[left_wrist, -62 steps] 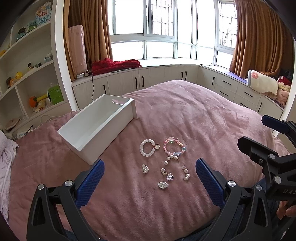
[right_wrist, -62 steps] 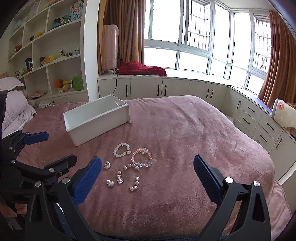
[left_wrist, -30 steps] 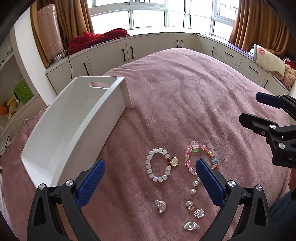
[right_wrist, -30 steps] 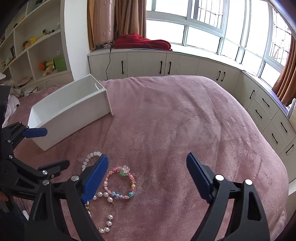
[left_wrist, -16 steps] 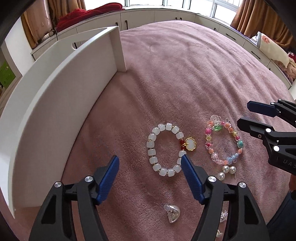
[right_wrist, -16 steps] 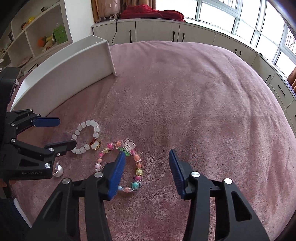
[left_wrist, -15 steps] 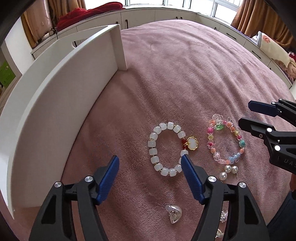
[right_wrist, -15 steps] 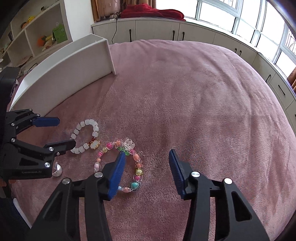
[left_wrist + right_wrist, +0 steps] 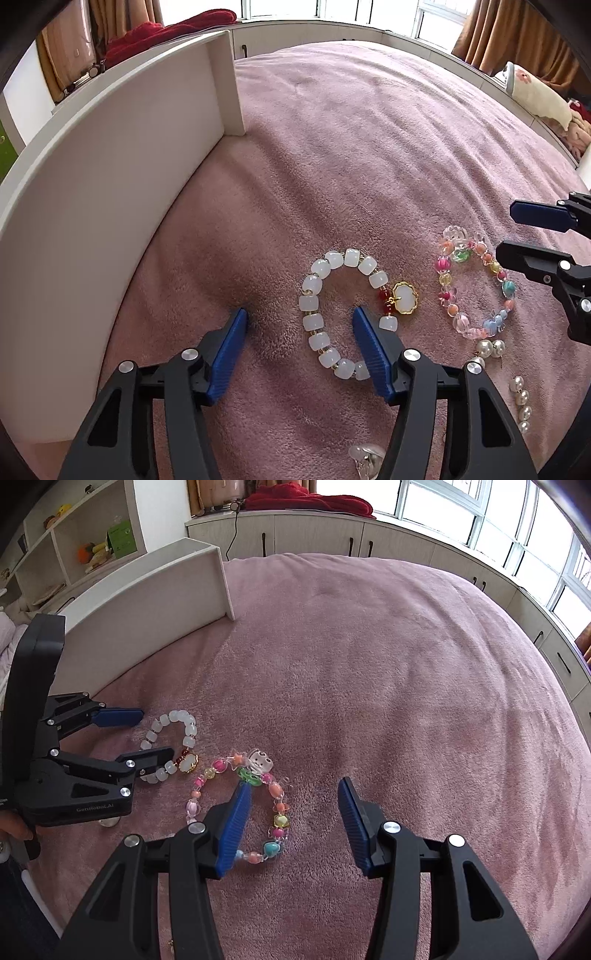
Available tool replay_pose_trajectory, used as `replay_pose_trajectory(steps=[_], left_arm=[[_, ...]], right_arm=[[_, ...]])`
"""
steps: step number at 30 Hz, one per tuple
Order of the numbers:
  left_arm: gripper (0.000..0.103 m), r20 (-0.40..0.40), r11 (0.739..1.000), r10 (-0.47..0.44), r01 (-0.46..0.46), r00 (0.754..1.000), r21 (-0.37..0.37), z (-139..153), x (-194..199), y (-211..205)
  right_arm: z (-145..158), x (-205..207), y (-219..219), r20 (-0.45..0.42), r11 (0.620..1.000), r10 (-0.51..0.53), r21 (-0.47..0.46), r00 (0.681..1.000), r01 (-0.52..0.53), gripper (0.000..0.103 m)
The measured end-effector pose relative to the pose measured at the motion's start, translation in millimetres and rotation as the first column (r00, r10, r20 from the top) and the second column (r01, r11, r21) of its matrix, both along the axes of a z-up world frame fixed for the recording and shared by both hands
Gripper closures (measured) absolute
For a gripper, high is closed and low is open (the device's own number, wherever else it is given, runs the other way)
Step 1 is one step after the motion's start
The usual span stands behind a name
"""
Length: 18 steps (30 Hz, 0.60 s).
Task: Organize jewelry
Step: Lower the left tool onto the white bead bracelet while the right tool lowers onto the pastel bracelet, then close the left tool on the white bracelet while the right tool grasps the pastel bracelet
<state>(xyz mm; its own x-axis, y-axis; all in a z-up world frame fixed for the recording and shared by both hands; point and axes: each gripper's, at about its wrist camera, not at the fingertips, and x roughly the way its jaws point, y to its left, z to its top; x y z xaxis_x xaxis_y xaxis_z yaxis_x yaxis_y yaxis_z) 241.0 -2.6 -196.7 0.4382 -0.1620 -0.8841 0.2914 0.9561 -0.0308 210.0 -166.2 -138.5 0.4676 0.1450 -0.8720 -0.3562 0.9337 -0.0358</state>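
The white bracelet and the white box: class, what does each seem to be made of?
White bracelet: milky, translucent beads, probably glass or resin, glossy with soft highlights; gold-rimmed charm. White box: flat, matte panels with square edges, likely painted wood or board.

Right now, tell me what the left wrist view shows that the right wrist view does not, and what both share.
Only the left wrist view shows the pearl strand and a clear charm at the bottom edge. Only the right wrist view shows the shelves with toys. Both show the white bead bracelet, the colourful bead bracelet, the white box and the pink blanket. Each bracelet has one finger of a tool inside its loop: the left tool at the white one, the right tool at the colourful one.
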Motion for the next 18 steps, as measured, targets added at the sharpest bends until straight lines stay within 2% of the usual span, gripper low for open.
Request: replay_pose_trajectory(steps=[1, 3, 5, 7, 12, 13, 14, 16, 18], left_arm=[[0.053, 0.006, 1.0, 0.014, -0.014, 1.0, 0.001, 1.2, -0.2, 1.0], [0.079, 0.013, 0.999, 0.043, -0.043, 0.999, -0.008, 3.9, 0.6, 4.4], [0.087, -0.007, 0.996, 0.068, -0.068, 0.998, -0.059, 6.0, 3.1, 9.9], [0.088, -0.018, 0.992, 0.078, -0.08, 0.997, -0.095, 8.5, 4.4, 14.2], [0.088, 0.012, 0.993, 0.039, -0.038, 0.999, -0.109, 18.6, -0.4, 5.9], [0.088, 0.017, 0.994, 0.032, -0.03, 0.999, -0.102, 20.5, -3.0, 6.4], [0.088, 0.02, 0.996, 0.023, -0.021, 1.0, -0.09, 20.7, -4.4, 4.8], [0.088, 0.021, 0.997, 0.013, -0.011, 1.0, -0.078, 19.6, -5.7, -1.0], [0.088, 0.024, 0.997, 0.01, -0.008, 1.0, -0.074, 19.2, -2.4, -4.3]], right_arm=[[-1.2, -0.1, 1.0, -0.004, 1.0, 0.002, -0.001, 1.0, -0.002, 0.054], [-4.2, -0.5, 1.5, -0.01, 1.0, 0.005, -0.01, 1.0, -0.005, 0.054], [-6.8, -0.9, 1.2, -0.012, 1.0, 0.005, -0.018, 1.0, -0.006, 0.054], [-8.0, -1.0, -0.1, -0.009, 1.0, 0.002, -0.023, 1.0, -0.002, 0.054], [-17.5, 0.3, 1.3, -0.023, 0.999, 0.002, -0.043, 1.0, -0.003, 0.055], [-21.2, 1.2, 1.6, -0.035, 0.999, 0.003, -0.044, 0.999, -0.004, 0.06], [-24.6, 2.1, 1.7, -0.047, 0.999, 0.001, -0.045, 0.999, -0.004, 0.075], [-26.4, 2.7, 2.2, -0.053, 0.999, 0.003, -0.051, 0.999, -0.005, 0.089], [-26.4, 1.4, 5.4, -0.04, 0.997, 0.011, -0.08, 0.999, -0.015, 0.092]])
